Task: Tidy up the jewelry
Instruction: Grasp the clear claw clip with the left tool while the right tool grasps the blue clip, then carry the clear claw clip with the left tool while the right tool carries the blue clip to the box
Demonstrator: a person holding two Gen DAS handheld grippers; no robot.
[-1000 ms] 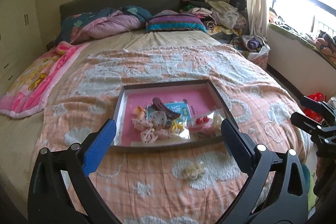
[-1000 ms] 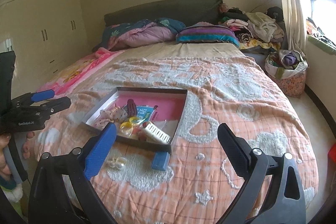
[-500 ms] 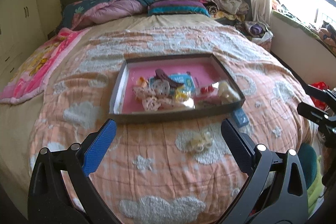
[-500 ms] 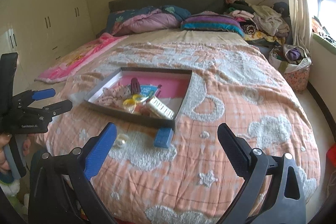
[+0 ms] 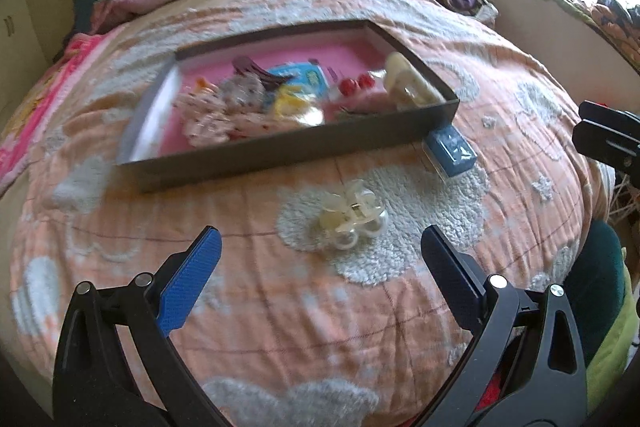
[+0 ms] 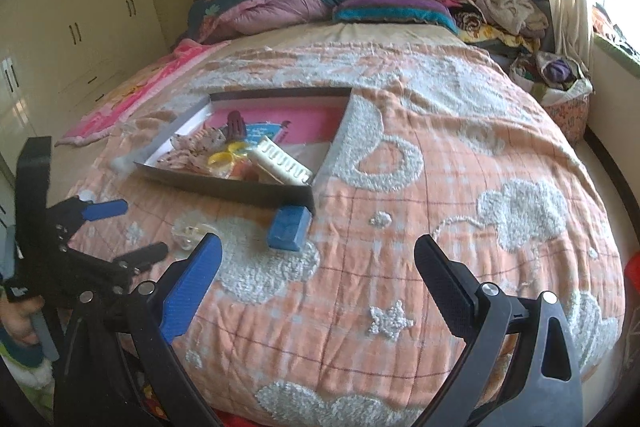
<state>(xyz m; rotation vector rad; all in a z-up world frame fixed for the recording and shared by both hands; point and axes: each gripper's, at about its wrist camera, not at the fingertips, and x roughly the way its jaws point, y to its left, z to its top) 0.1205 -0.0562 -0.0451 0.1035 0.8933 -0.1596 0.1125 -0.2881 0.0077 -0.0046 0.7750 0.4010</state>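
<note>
step: reaching for the hair clip [image 5: 352,213] on the blanket [image 5: 400,315], just outside the tray [image 5: 288,151] | my left gripper [image 5: 320,251] wide, empty; right gripper [image 6: 318,259] wide, empty | next: lower, straddle clip, close gently

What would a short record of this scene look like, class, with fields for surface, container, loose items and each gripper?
surface: bed with peach quilt
container: shallow dark tray, pink inside, holding hair accessories
loose items: pale claw clip and small blue box, both on the quilt outside the tray
left gripper: open, empty, facing the claw clip
right gripper: open, empty
</note>
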